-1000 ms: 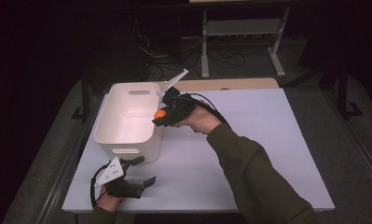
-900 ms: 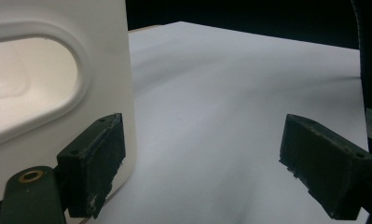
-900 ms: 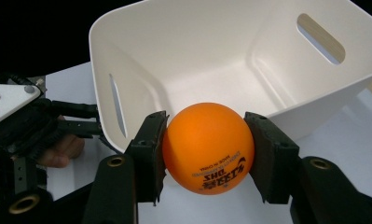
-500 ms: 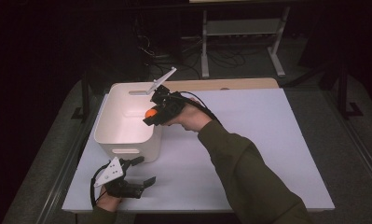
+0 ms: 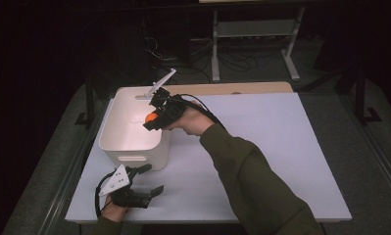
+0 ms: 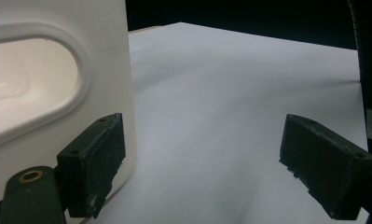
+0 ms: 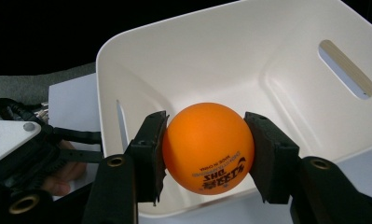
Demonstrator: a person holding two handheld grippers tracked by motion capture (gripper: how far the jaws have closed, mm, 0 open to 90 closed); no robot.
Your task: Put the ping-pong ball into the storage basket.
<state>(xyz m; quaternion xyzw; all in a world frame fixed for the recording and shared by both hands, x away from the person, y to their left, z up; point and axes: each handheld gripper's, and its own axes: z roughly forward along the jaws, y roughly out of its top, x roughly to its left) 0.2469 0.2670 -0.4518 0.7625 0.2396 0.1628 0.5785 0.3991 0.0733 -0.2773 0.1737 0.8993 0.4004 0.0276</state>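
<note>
My right gripper [image 7: 204, 154] clamps the orange ball [image 7: 208, 147], which has travelled left from the near-right rim and now hangs over the white bin [image 5: 129, 128], ready for release. My left gripper [image 5: 146, 180] idles wide open, near-left on the white table [image 5: 281, 147]; dark room behind.

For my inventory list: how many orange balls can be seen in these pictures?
1. The orange ball is clamped in the right gripper, above the white bin. No other ball is visible.
</note>
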